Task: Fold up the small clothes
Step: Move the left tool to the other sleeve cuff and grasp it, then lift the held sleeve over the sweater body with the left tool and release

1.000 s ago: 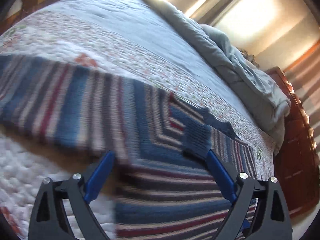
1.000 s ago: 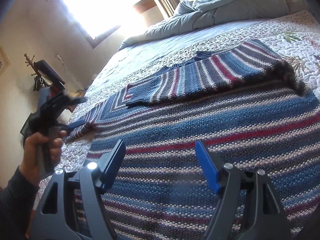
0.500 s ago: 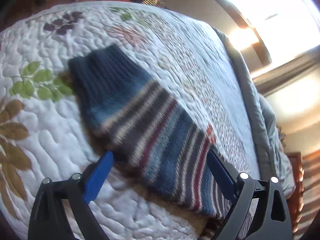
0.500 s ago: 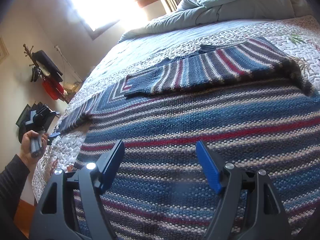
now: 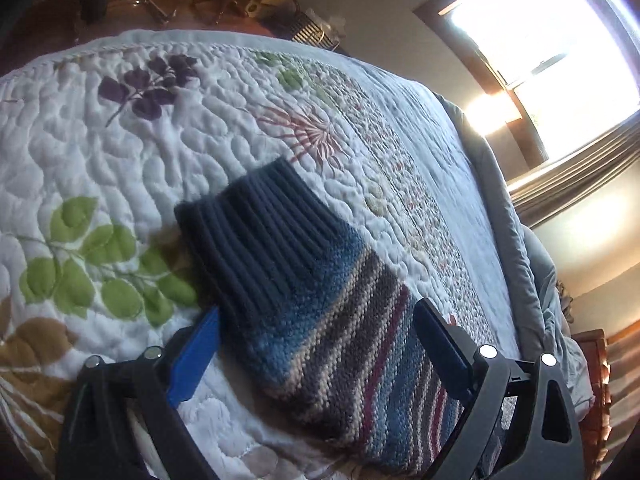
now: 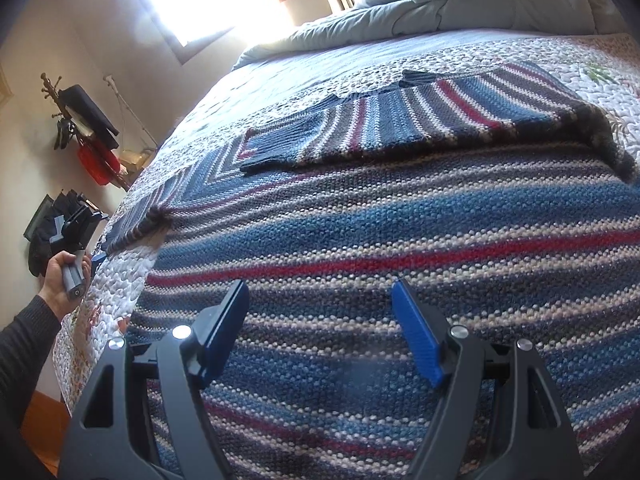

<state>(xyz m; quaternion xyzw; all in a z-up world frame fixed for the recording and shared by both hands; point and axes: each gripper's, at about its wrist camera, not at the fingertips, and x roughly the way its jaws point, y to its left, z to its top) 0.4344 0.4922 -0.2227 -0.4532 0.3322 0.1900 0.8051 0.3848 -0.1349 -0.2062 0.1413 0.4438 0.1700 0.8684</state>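
A striped knit sweater (image 6: 400,232) in blue, grey, cream and red lies flat on the quilted bed. Its right sleeve (image 6: 420,120) is folded across the body. The left sleeve (image 5: 312,300), with a dark ribbed cuff (image 5: 256,232), lies stretched out on the quilt. My left gripper (image 5: 316,332) is open and straddles this sleeve just behind the cuff, one finger on each side. It also shows in the right wrist view (image 6: 74,232), held by a hand at the bed's left edge. My right gripper (image 6: 320,308) is open and empty, low over the sweater's body.
The white floral quilt (image 5: 120,152) covers the bed. A rumpled grey duvet (image 6: 440,4) is bunched at the head. Bright windows lie beyond. A coat rack with a red bag (image 6: 92,160) stands by the left wall. Wooden furniture (image 5: 592,380) stands at the right.
My left gripper has swung from the sweater's body out along the left sleeve to its cuff end and has closed in on it. The right gripper has barely moved.
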